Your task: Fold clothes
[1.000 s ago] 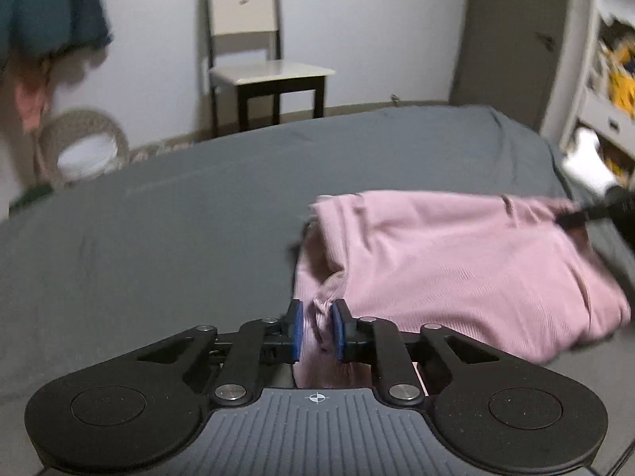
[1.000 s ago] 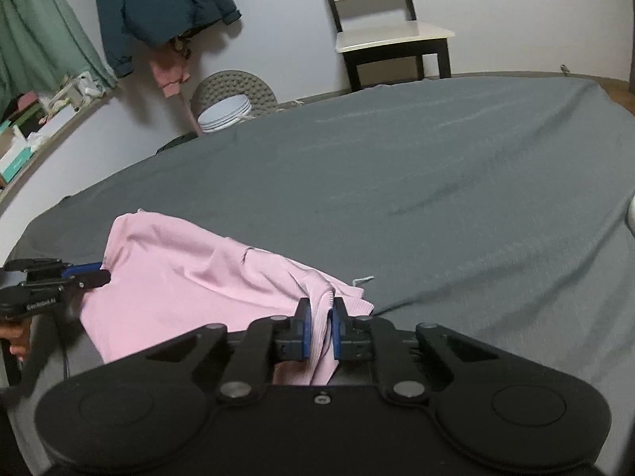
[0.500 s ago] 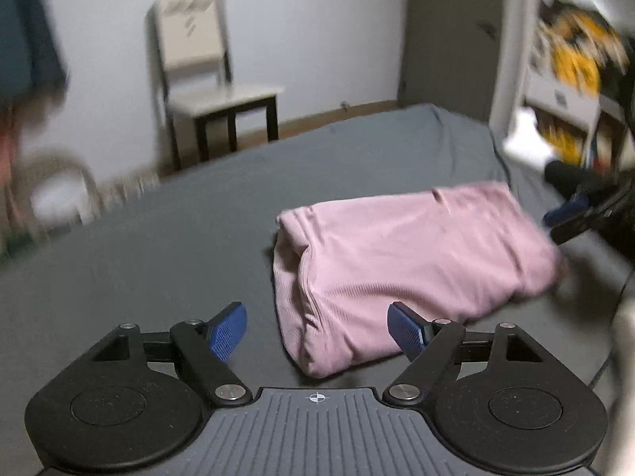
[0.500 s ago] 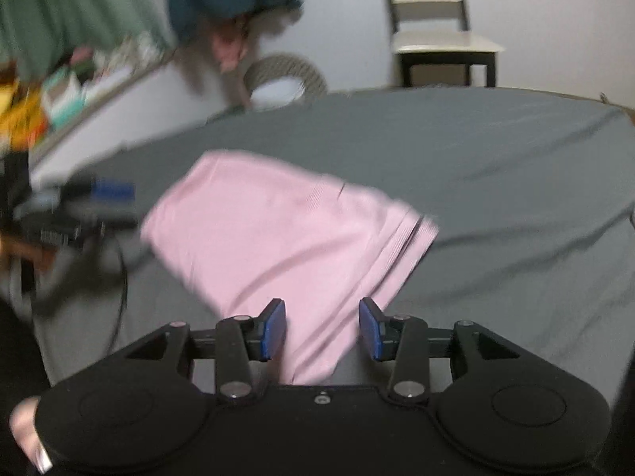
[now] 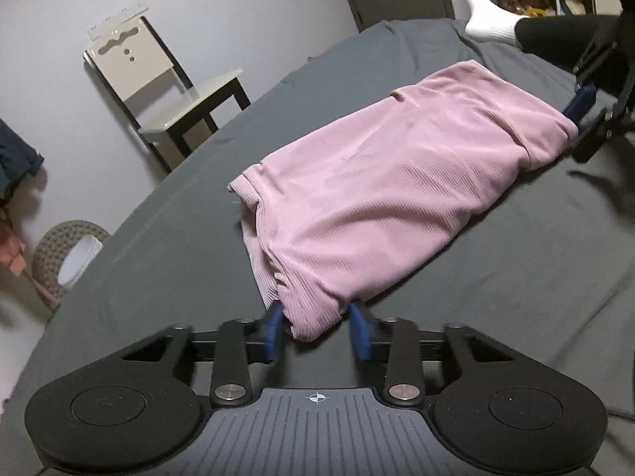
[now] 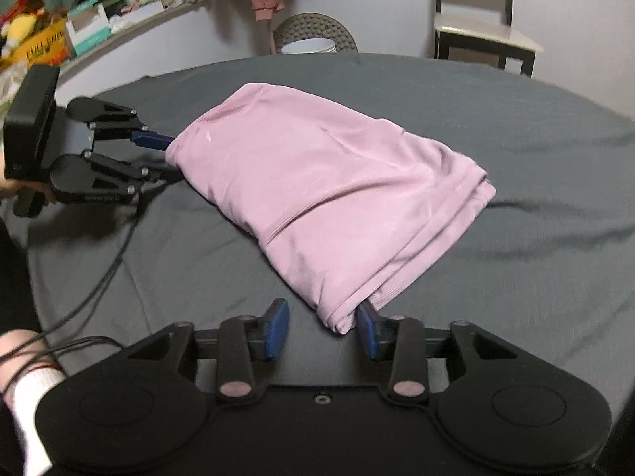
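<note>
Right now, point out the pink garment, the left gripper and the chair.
pink garment (image 5: 397,182), left wrist view, middle of its top layer.
left gripper (image 5: 316,333), left wrist view, midway between its open fingers.
chair (image 6: 482,31), right wrist view, its seat.

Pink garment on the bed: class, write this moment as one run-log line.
item: pink garment folded on grey bed sheet | left gripper: open, corner between fingers | right gripper: open, at opposite corner | grip: none
</note>
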Tool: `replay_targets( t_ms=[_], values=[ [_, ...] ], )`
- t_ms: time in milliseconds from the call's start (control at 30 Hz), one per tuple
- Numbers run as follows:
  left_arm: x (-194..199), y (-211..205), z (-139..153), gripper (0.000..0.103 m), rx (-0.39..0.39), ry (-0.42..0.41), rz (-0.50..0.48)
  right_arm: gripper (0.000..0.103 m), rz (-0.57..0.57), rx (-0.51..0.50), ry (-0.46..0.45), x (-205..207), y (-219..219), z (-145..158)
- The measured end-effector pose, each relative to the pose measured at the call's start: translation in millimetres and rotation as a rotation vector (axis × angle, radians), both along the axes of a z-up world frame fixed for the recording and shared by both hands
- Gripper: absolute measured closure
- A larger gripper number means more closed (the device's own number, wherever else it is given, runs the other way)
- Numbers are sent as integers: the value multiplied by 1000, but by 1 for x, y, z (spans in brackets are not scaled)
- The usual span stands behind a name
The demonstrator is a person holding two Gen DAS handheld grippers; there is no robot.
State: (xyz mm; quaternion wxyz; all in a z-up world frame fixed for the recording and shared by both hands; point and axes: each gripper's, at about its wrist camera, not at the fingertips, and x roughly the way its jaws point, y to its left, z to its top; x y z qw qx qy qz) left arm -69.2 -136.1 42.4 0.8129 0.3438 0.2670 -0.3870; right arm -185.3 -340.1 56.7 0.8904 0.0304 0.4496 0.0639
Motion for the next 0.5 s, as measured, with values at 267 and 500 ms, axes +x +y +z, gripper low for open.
replay_targets(
  t_ms=[267, 500],
  values=[
    [-4, -3, 8, 96, 42, -129, 30, 96, 36, -210, -31, -5, 15, 11],
    [-5, -2, 1, 96, 132, -134, 10, 96, 83, -357, 20, -5, 27, 3]
  ],
)
